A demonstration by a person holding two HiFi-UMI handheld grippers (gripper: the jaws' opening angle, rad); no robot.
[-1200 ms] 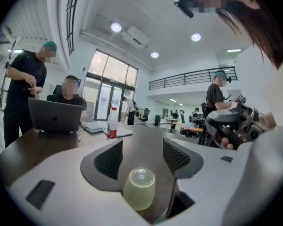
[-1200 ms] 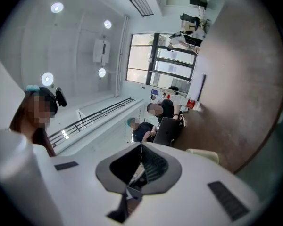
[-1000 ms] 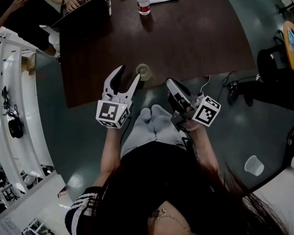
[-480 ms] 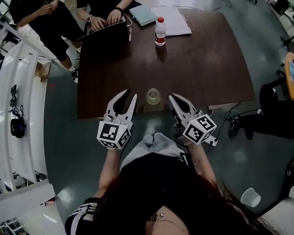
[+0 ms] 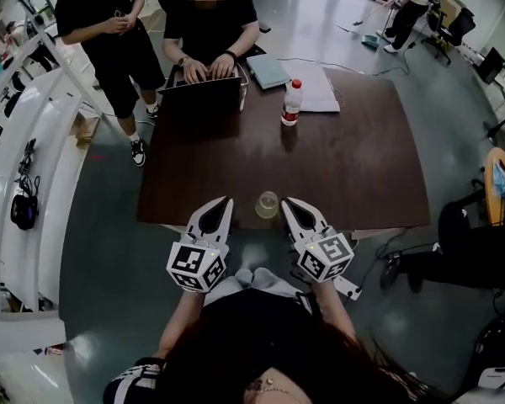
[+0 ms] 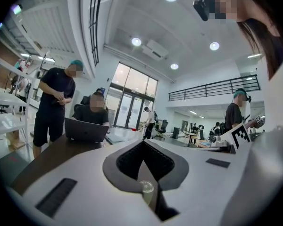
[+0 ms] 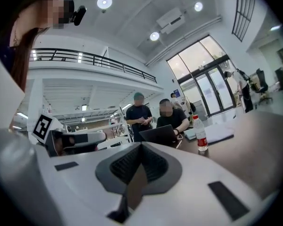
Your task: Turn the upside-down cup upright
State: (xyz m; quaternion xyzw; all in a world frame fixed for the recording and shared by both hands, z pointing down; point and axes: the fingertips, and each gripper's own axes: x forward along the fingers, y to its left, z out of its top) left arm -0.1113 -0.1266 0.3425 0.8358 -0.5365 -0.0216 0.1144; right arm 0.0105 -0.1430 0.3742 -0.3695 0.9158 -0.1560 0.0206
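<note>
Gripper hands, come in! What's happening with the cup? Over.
Both shut and empty: left gripper jaws just closed, right gripper too. Cup looks upright near the table edge, between both grippers, untouched. Nothing in the way.

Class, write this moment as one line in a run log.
cup: upright, near edge of table, untouched | left gripper: jaws just closed, empty | right gripper: jaws shut, empty | both flank cup

Your cup (image 5: 267,204) is clear, faintly yellowish; the table (image 5: 362,175) dark brown; the bottle (image 5: 292,103) has a red cap and label.
</note>
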